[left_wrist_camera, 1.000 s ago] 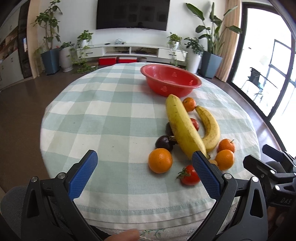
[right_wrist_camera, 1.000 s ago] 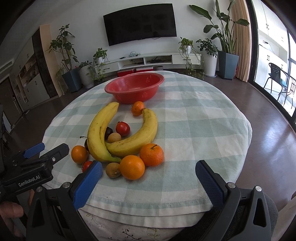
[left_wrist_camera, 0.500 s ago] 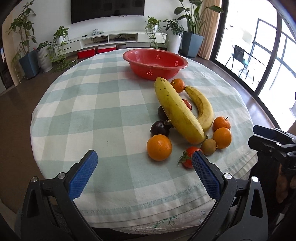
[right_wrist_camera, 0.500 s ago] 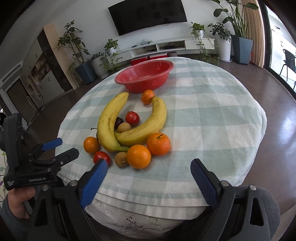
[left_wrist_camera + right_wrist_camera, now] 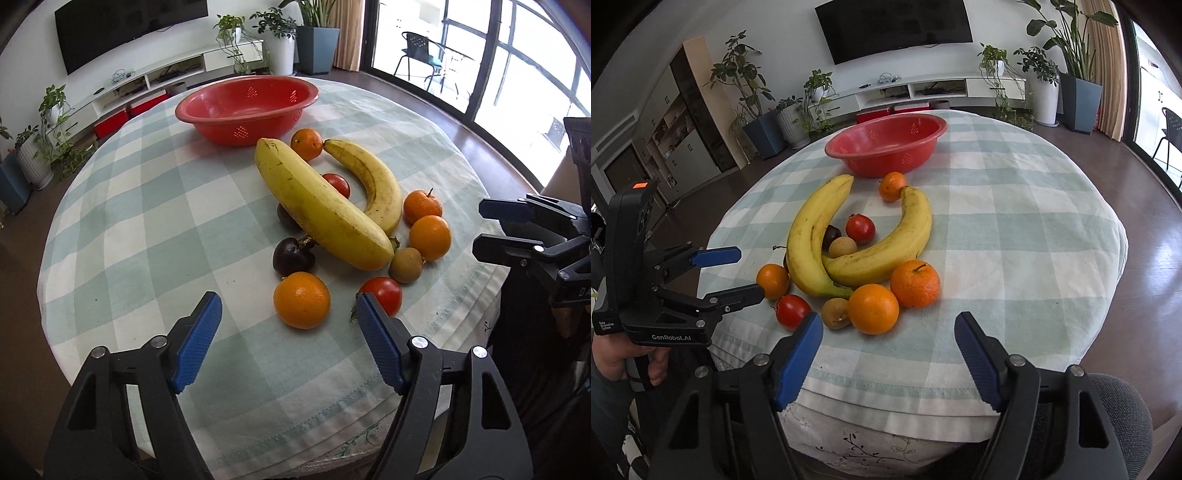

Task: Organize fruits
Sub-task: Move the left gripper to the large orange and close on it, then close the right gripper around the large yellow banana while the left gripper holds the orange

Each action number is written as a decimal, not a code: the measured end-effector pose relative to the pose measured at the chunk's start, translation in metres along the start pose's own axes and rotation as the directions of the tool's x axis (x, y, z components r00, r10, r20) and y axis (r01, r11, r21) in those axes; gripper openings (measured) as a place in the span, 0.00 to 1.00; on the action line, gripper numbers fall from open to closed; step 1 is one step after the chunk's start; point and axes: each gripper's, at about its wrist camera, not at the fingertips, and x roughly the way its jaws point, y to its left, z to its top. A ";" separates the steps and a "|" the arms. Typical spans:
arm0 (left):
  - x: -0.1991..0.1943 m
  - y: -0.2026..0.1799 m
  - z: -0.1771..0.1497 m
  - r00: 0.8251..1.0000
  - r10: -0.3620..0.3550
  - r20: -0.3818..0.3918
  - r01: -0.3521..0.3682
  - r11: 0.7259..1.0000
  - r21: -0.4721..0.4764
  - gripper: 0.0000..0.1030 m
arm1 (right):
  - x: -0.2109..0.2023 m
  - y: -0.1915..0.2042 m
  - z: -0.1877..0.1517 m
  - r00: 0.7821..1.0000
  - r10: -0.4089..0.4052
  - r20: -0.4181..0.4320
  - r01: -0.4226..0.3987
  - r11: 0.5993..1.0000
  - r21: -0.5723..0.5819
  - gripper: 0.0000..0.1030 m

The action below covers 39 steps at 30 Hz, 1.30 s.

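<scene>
A red perforated bowl (image 5: 243,110) (image 5: 886,147) stands empty at the far side of the round table. In front of it lie a large banana (image 5: 321,206), a smaller banana (image 5: 373,184), several oranges, two tomatoes, brown round fruits and a dark plum-like fruit (image 5: 293,254). My left gripper (image 5: 288,302) hovers over the near edge with its jaws closing; an orange (image 5: 301,299) lies just ahead of its tips, untouched. My right gripper (image 5: 888,321) is also closing on nothing, just short of another orange (image 5: 873,308).
The checked tablecloth (image 5: 147,221) hangs over the table edge. Each gripper shows in the other's view, beside the fruit pile: right gripper (image 5: 517,229), left gripper (image 5: 731,273), held by a hand (image 5: 613,362). A TV unit and potted plants stand behind.
Both grippers' jaws have narrowed. The left view has rolled and come closer to the fruit pile. The right view has tipped down a little.
</scene>
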 end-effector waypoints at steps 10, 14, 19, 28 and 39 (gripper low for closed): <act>0.016 0.002 0.000 0.995 -0.089 -0.034 0.089 0.996 0.017 0.49 | 0.011 0.004 -0.001 0.999 -0.023 -0.039 0.023 1.000 -0.011 0.65; 0.023 0.001 0.003 0.994 -0.098 -0.046 0.099 0.995 0.024 0.49 | 0.013 0.004 -0.001 0.999 -0.027 -0.044 0.026 1.000 -0.008 0.65; 0.031 -0.002 0.000 0.992 -0.113 -0.060 0.115 0.993 0.032 0.34 | 0.014 0.003 0.000 0.999 -0.026 -0.045 0.026 1.000 -0.008 0.65; 0.037 0.002 0.002 0.992 -0.118 -0.049 0.118 0.993 -0.002 0.34 | 0.016 0.006 0.000 0.999 -0.020 -0.050 0.019 1.000 -0.014 0.65; 0.032 0.016 -0.003 0.987 -0.158 -0.011 0.157 0.985 -0.072 0.33 | 0.012 0.040 0.029 1.000 0.025 -0.004 -0.025 0.995 -0.101 0.65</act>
